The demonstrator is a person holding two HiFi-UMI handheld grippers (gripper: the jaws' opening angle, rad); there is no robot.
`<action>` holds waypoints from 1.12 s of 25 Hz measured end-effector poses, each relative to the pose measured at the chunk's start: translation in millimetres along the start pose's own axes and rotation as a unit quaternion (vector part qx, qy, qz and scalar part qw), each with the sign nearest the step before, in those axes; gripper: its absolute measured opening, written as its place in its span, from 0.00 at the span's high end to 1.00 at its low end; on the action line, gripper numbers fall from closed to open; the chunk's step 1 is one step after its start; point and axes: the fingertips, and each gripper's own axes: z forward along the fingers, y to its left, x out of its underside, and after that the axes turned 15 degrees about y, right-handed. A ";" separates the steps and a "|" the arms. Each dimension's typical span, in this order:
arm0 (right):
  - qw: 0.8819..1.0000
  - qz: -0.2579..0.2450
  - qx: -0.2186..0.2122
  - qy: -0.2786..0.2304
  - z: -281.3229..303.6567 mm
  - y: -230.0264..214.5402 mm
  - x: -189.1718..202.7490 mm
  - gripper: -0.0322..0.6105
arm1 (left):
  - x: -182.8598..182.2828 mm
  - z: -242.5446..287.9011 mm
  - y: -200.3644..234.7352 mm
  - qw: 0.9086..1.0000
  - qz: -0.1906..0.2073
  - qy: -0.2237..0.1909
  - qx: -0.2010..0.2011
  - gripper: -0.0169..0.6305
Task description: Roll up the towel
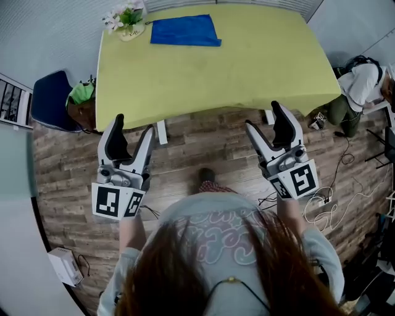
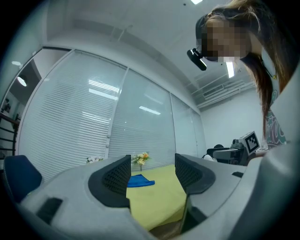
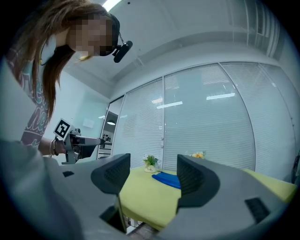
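The blue towel (image 1: pixel 184 31) is lying flat at the far left of the worktop (image 1: pixel 247 68), beside flowers (image 1: pixel 126 18). The left hand-held gripper (image 1: pixel 134 123) and right hand-held gripper (image 1: pixel 262 115) are hovering released and empty at the near side. The towel looks soft, limp and light, so pinching its near edge seems best.

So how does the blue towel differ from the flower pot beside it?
The towel is blue and lies flat; the flower pot is pale and stands upright. The towel covers more table than the flower pot. Both sit near the table's far edge.
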 end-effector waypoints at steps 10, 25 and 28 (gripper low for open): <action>1.000 0.001 -0.026 -0.010 14.0 -26.0 3.1 0.49 | -6.1 21.1 0.9 1.000 0.009 0.001 -0.023 0.56; 1.000 0.004 -0.029 -0.002 22.4 -35.8 11.1 0.49 | 4.6 36.7 7.7 0.999 -0.003 0.015 -0.031 0.56; 0.999 0.007 -0.036 -0.001 25.5 -35.9 12.0 0.49 | 7.3 36.6 8.0 0.999 -0.004 0.022 -0.040 0.56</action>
